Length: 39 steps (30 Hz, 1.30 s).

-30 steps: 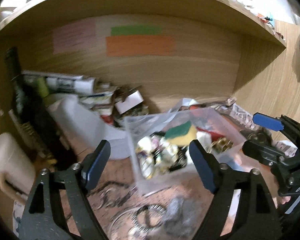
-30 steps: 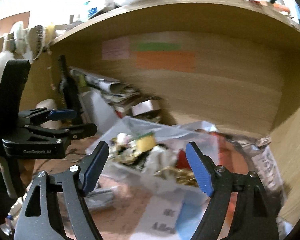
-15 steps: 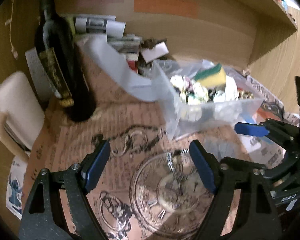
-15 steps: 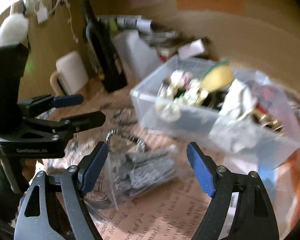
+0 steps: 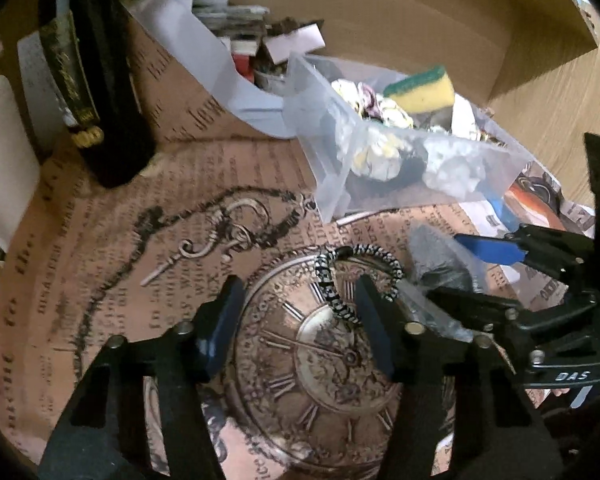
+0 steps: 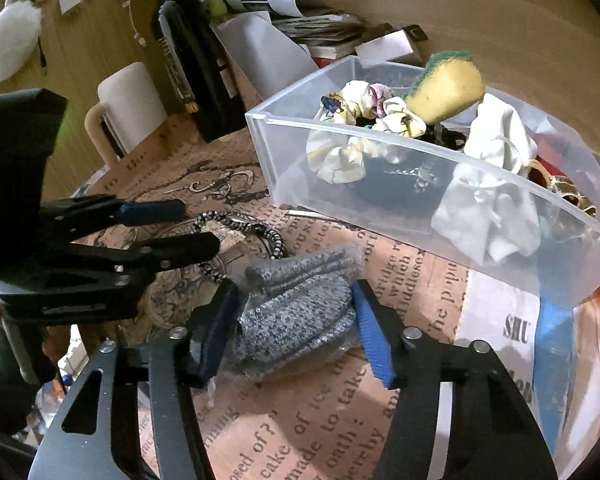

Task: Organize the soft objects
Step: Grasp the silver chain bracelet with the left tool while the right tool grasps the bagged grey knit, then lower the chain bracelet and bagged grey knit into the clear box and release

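A clear plastic bin (image 6: pixel 440 216) (image 5: pixel 332 160) holds a yellow-green sponge (image 6: pixel 446 88) (image 5: pixel 422 90), scrunchies (image 6: pixel 352 136) and white cloth (image 6: pixel 496 184). On the printed paper in front of it lie grey folded socks in a clear wrapper (image 6: pixel 296 312) (image 5: pixel 436 256) and a black-and-white hair band (image 5: pixel 356 276) (image 6: pixel 240 224). My right gripper (image 6: pixel 294 328) is open, its fingers on both sides of the socks. My left gripper (image 5: pixel 298 320) is open and low over the hair band, which reaches its right finger.
A dark wine bottle (image 6: pixel 188 56) (image 5: pixel 96 88) and a cream mug (image 6: pixel 128 108) stand at the left. Papers and a white sheet (image 6: pixel 268 56) pile against the wooden back wall. The bin's right end reaches the wooden side wall.
Both grippers have tilted down from the shelf wall to the table and come lower. The right one now straddles the socks, the left one sits over the hair band.
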{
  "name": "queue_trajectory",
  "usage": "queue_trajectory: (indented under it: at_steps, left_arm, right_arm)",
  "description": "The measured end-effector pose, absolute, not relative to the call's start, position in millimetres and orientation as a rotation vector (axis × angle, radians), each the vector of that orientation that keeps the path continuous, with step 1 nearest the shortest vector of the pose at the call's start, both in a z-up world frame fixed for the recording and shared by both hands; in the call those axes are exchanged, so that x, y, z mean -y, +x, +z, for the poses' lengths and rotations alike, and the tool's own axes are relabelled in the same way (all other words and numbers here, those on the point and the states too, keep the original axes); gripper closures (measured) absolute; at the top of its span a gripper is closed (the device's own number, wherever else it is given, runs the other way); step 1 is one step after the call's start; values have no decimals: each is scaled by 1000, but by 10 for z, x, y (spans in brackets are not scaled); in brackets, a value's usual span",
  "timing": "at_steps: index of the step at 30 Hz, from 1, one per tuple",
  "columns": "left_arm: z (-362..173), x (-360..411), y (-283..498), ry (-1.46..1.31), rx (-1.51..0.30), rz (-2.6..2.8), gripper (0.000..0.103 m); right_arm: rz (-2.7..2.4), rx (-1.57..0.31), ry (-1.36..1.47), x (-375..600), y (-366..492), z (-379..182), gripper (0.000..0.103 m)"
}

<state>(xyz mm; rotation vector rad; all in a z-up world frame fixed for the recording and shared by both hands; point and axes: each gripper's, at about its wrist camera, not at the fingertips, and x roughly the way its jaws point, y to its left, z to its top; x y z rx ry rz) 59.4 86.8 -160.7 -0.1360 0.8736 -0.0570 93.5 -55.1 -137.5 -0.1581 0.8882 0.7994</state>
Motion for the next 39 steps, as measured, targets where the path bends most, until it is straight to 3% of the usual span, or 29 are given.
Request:
queue_trajectory:
  at_steps: [2, 7, 10, 25, 39]
  left_arm:
    - [-1613, -841, 599, -129, -865, -56, 56]
    - [-1621, -792, 614, -129, -865, -78, 87]
    - [-1604, -773, 603, -130, -858, -81, 94]
    - [-1057, -390, 486, -29, -708, -111, 96]
    - [-603, -344, 1008, -43, -572, -88, 96]
  right_arm:
    - [796, -878, -159, 578, 929, -1363, 55]
    - [787, -852, -149, 658, 911, -1314, 65]
    - [780, -835, -134, 734, 885, -1275, 67]
    - [704, -671, -34, 1212, 850, -806, 70]
    - [574, -501, -25, 1593, 1200, -333, 70]
